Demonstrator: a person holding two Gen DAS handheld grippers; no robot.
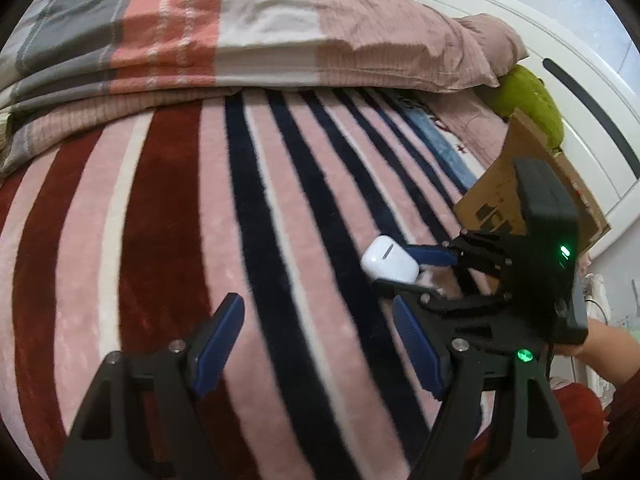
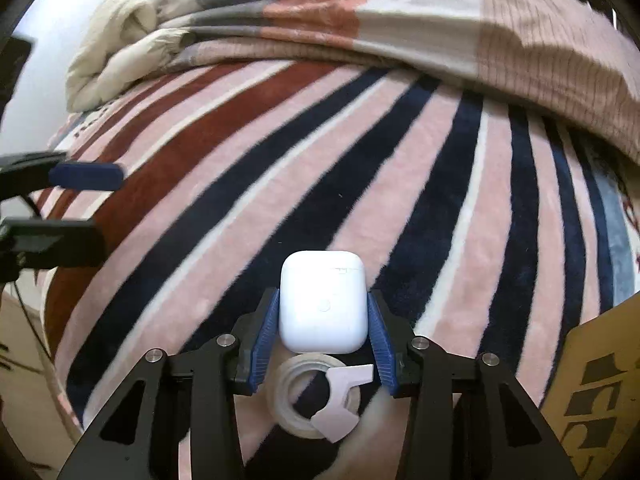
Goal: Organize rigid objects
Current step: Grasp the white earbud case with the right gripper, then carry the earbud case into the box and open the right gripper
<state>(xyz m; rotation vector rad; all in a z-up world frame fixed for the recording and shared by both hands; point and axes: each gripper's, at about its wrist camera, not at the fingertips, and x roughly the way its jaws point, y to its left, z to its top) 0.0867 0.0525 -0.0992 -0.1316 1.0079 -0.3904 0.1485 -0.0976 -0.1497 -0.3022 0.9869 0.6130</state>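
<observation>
A white earbud case (image 2: 323,280) sits upright between the blue pads of my right gripper (image 2: 324,304), which press on both its sides. The left wrist view shows the same case (image 1: 386,258) in the right gripper (image 1: 394,268), low over the striped blanket (image 1: 280,200). Whether the case rests on the blanket I cannot tell. Beneath the right gripper lies a clear tape roll (image 2: 288,392) with a white plastic piece (image 2: 344,392) on it. My left gripper (image 1: 316,304) is open over the blanket with nothing between its fingers. It shows at the left edge of the right wrist view (image 2: 100,208).
A folded quilt (image 1: 240,32) lies across the far side of the bed. A cardboard box (image 1: 500,196) stands at the right, seen also as a box corner (image 2: 592,392). Behind it are a green soft thing (image 1: 528,100) and a white headboard (image 1: 580,100). A person's hand (image 1: 600,344) holds the right gripper.
</observation>
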